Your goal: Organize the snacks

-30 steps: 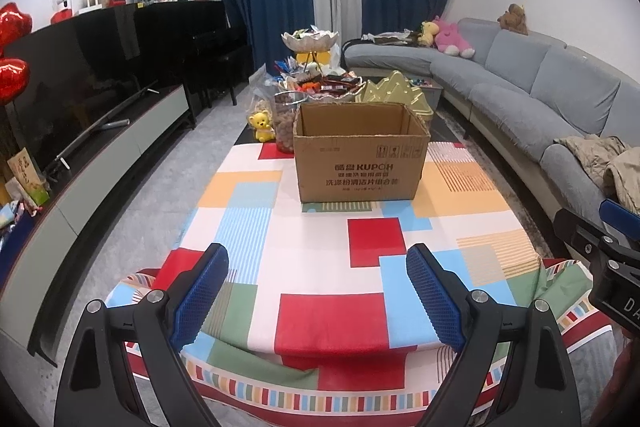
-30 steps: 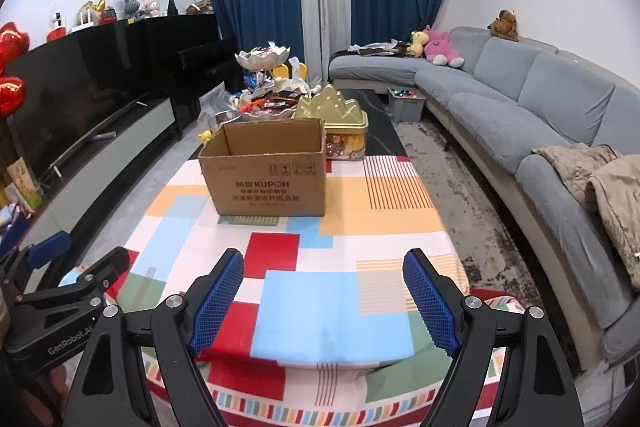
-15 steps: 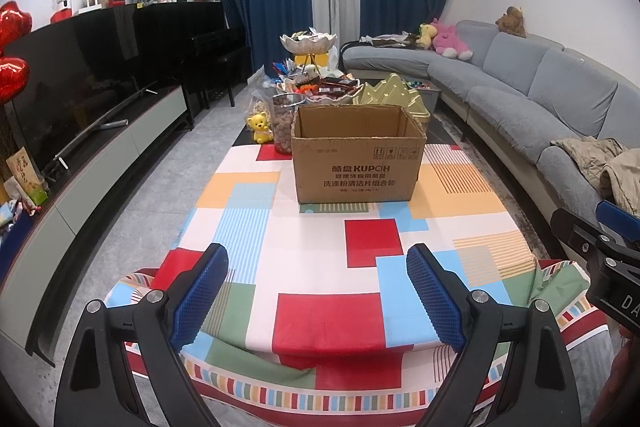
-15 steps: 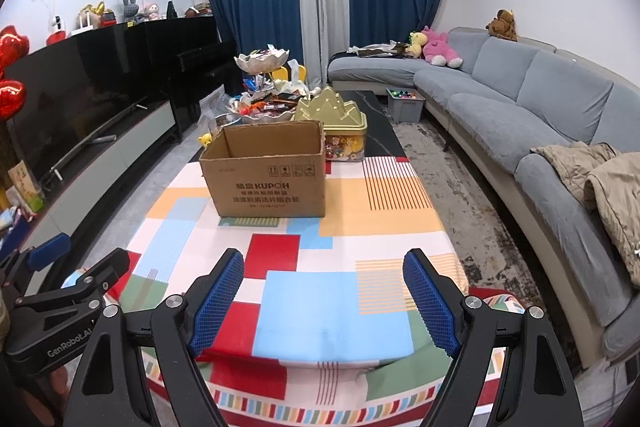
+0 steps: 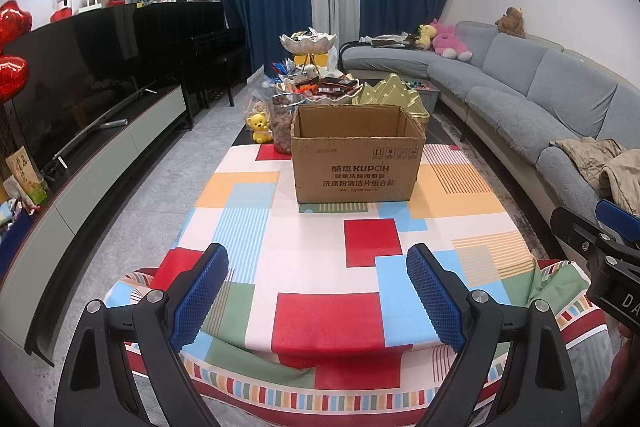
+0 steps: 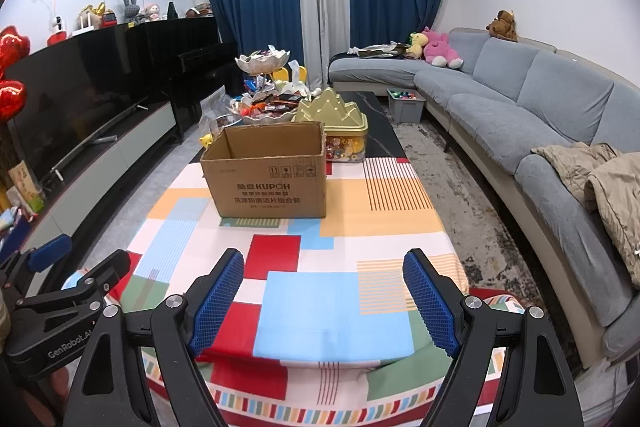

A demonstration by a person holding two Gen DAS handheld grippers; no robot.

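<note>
1. Open brown cardboard box with printed lettering (image 5: 357,163) stands upright at centre frame in the left wrist view, on the far half of a table under a colour-block patchwork tablecloth (image 5: 312,267). Top flaps open; inside cannot be seen.
2. Just behind the box: tiered white dish heaped with wrapped snacks (image 5: 320,89), clear jar of brown round snacks (image 5: 283,125), and gold mountain-shaped lidded tin (image 6: 334,125). Small yellow bear figure (image 5: 259,127) at the jar's left.
3. Left gripper (image 5: 316,287), lower frame: blue ribbed pads spread wide, nothing between them, above the table's near edge.
4. Right gripper (image 6: 323,287), lower frame of the right wrist view: pads likewise wide apart, holding nothing.
5. Grey sectional sofa (image 6: 540,115) along right side; black television (image 5: 80,75) at left.
</note>
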